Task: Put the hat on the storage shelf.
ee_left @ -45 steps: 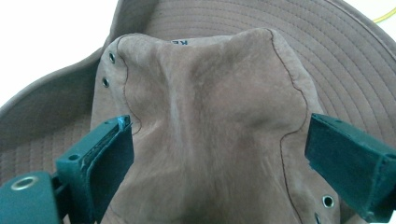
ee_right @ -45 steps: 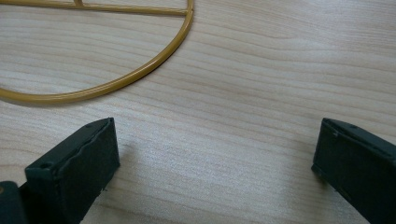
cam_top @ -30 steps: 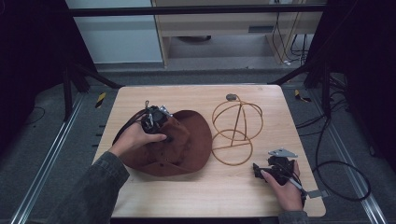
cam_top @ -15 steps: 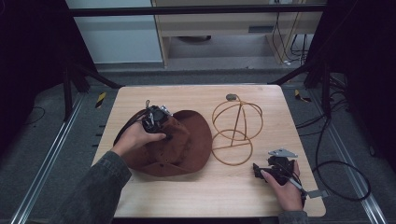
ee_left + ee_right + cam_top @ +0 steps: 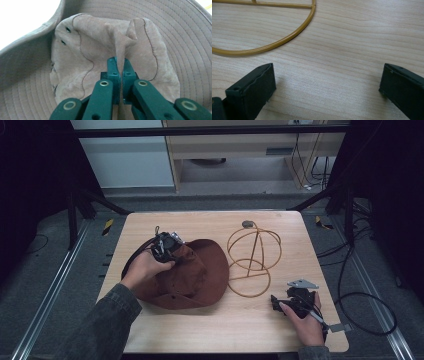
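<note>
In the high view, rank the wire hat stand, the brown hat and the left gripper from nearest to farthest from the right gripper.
1. Wire hat stand: its base ring lies just up-left of the right gripper.
2. Brown hat: left of the stand, mid-table.
3. Left gripper: farthest, on the hat's far-left part.

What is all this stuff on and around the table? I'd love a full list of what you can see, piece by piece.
Brown wide-brimmed fabric hat: one, brown, on the table's left-middle, its crown fabric pinched by the left gripper.
Gold wire dome-shaped hat stand: one, golden, right of the hat, upright on the table.
Light wooden table: one, pale wood, centre.
Black cables: several, black, on the grey floor at right.
Left gripper: one, dark jaws closed on a fold of the hat's crown.
Right gripper: one, dark jaws wide apart over bare table, near the stand's base ring.
Person's hands: two, left hand on the hat, right hand at the table's front right.
</note>
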Available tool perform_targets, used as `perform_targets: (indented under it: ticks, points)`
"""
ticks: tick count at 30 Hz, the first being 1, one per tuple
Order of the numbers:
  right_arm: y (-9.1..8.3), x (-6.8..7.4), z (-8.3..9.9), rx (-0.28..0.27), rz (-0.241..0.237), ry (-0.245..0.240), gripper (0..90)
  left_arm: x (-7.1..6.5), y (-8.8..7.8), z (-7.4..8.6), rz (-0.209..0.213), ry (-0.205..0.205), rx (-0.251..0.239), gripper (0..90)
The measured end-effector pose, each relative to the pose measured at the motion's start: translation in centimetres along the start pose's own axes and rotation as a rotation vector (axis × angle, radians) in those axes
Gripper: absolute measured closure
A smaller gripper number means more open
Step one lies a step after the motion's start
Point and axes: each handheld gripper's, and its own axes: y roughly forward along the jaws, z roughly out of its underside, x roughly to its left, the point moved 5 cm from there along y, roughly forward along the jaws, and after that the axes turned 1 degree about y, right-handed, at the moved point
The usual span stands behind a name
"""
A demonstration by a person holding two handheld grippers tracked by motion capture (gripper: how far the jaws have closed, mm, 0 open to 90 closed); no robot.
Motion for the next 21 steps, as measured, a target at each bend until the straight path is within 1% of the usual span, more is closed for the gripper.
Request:
perform_targets:
  ticks: [1, 2, 5, 7, 8, 11, 16, 17, 18, 19, 20, 21]
  points:
    - [0.0, 0.0, 0.0, 0.000, 0.000, 0.000, 0.4, 0.0, 0.0, 0.0, 0.000, 0.000, 0.000, 88.5]
    - [0.0, 0.0, 0.0, 0.000, 0.000, 0.000, 0.4, 0.0, -0.3, 0.0, 0.000, -0.005, -0.014, 88.6]
    - [0.0, 0.0, 0.0, 0.000, -0.001, 0.001, 0.5, -0.1, -0.7, -0.1, -0.003, -0.004, -0.032, 88.6]
    - [0.0, 0.0, 0.0, 0.000, -0.001, 0.002, 0.5, -0.2, -0.8, -0.2, -0.007, -0.001, -0.035, 88.6]
    - [0.0, 0.0, 0.0, 0.000, -0.001, 0.002, 0.5, -0.4, -1.1, -0.1, -0.013, 0.009, -0.039, 88.6]
    - [0.0, 0.0, 0.0, 0.000, -0.001, 0.003, 0.5, -0.6, -1.5, -0.1, -0.020, 0.018, -0.044, 88.6]
    - [0.0, 0.0, 0.0, 0.001, -0.002, 0.001, 0.4, -1.1, -3.0, 0.2, -0.034, 0.035, -0.077, 88.6]
    - [0.0, 0.0, 0.0, 0.001, -0.002, 0.001, 0.5, -1.2, -3.5, 0.3, -0.039, 0.035, -0.089, 88.6]
    - [0.0, 0.0, 0.0, 0.001, -0.002, 0.001, 0.5, -1.2, -3.5, 0.3, -0.039, 0.035, -0.089, 88.6]
    - [0.0, 0.0, 0.0, 0.000, -0.002, -0.001, 0.5, -1.3, -4.3, 0.4, -0.049, 0.035, -0.112, 88.6]
    - [0.0, 0.0, 0.0, 0.000, -0.002, -0.002, 0.5, -1.3, -4.7, 0.5, -0.055, 0.033, -0.122, 88.6]
    - [0.0, 0.0, 0.0, 0.000, -0.003, -0.003, 0.5, -1.3, -4.7, 0.5, -0.055, 0.033, -0.122, 88.6]
